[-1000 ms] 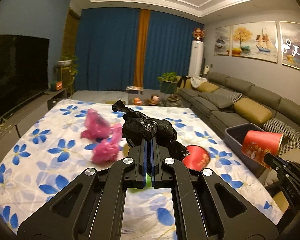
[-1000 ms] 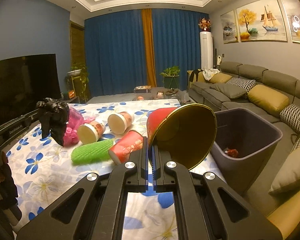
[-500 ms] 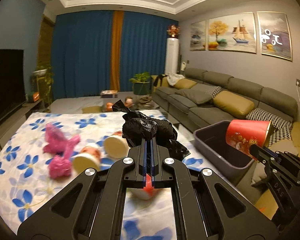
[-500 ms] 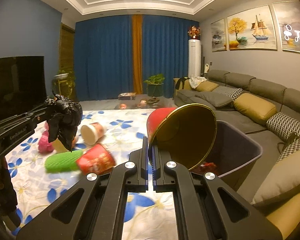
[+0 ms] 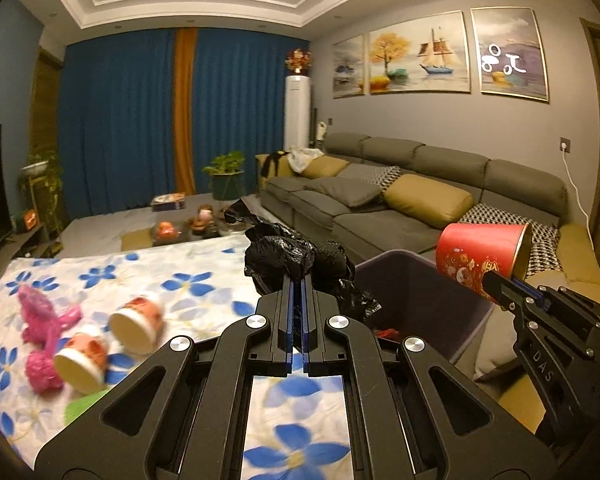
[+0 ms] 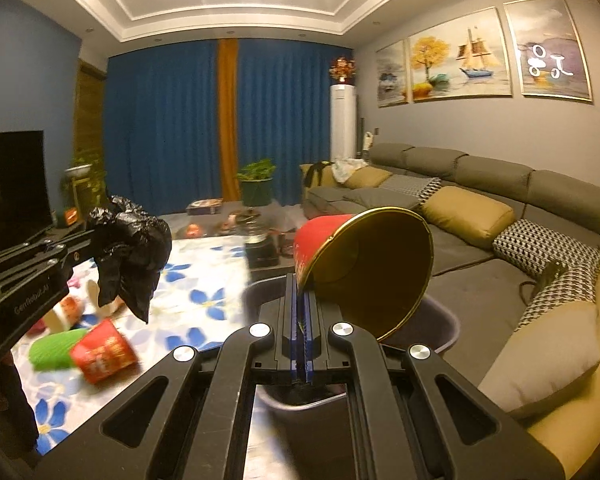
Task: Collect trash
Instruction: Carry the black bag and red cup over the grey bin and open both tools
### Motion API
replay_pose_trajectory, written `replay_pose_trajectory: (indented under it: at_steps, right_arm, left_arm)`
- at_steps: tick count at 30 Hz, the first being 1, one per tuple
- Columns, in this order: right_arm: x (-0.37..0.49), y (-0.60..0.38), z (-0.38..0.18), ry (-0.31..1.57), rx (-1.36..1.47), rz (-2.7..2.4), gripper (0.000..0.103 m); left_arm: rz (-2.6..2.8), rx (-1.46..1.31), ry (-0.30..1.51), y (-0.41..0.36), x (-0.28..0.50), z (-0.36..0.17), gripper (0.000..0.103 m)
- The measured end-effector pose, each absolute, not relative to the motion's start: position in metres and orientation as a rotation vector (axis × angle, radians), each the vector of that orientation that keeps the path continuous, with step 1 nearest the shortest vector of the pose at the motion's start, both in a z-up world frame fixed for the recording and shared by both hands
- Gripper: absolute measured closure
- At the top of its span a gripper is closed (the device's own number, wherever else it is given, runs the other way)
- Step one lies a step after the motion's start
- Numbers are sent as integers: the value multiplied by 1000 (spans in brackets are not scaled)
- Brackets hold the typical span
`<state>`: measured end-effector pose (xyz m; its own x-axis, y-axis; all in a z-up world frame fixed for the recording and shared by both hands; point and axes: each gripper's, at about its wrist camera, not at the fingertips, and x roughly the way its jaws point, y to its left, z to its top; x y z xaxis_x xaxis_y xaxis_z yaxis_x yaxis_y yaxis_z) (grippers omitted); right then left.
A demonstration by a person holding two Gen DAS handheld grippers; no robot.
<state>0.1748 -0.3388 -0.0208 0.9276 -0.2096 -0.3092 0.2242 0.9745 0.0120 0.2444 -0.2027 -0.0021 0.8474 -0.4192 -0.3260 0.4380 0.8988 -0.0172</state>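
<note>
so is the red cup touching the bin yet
Apart. The left wrist view shows the red cup, pinched by its rim in the right tool, hanging in the air above the grey bin.

Right gripper (image 6: pixel 300 300) clamps red cup (image 6: pixel 364 268) rim over grey bin (image 6: pixel 440 320). Left gripper (image 6: pixel 94 240), far left, holds black bag (image 6: pixel 132 252).

Both our wrist views look forward, tilted slightly down, each close behind its own claw. They share the bin (image 5: pixel 416 292) (image 6: pixel 446 322), sofa (image 5: pixel 380 200) (image 6: pixel 480 184) and flowered table (image 5: pixel 180 268) (image 6: pixel 204 280).
</note>
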Motion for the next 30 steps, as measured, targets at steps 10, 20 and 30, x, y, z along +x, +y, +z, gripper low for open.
replay_pose_trajectory:
  at_steps: [10, 20, 30]
  right_arm:
    - [188, -373, -29, 326, 67, -269, 99]
    - [202, -392, -36, 342, 82, -277, 99]
    - [211, -402, -38, 349, 91, -273, 99]
  left_arm:
    - [-517, 85, 360, -258, 271, -18, 101]
    - [-548, 94, 378, -287, 288, -28, 101]
    - [-564, 90, 396, -299, 302, -35, 101]
